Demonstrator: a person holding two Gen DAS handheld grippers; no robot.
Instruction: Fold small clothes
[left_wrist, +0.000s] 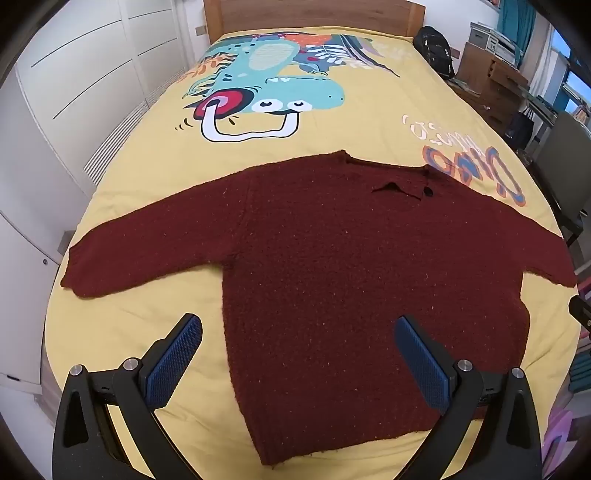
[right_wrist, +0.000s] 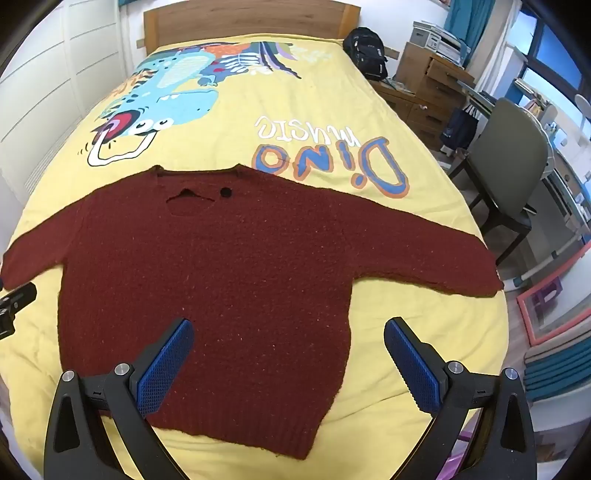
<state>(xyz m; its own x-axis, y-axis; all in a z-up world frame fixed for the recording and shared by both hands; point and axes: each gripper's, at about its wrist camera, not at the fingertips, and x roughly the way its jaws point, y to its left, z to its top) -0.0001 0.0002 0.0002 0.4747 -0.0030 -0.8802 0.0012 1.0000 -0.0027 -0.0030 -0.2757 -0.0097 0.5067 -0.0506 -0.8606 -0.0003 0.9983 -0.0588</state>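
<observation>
Across the yellow bedspread (left_wrist: 140, 332), which carries a cartoon dinosaur (left_wrist: 280, 92) and the words "Dino music" (right_wrist: 328, 162), a small dark red sweater (left_wrist: 332, 277) lies flat with its neck toward the wooden headboard (left_wrist: 314, 14) and its hem toward the foot of the bed. Over on the left, one sleeve (left_wrist: 122, 254) stretches out nearly to the bed's edge beside the white wardrobe doors (left_wrist: 81, 74). Next comes the left gripper (left_wrist: 298, 339), hovering above the lower left part of the sweater, its blue-padded jaws spread wide with nothing between them but the fabric far below. At the collar a dark button (right_wrist: 225, 192) shows. Further right the right gripper (right_wrist: 289, 341) hangs over the sweater's lower right side, likewise gaping and empty. Its sleeve (right_wrist: 436, 254) reaches the right edge, past which stand a grey chair (right_wrist: 513, 170), a wooden dresser (right_wrist: 428, 85) and a black backpack (right_wrist: 365, 51).
</observation>
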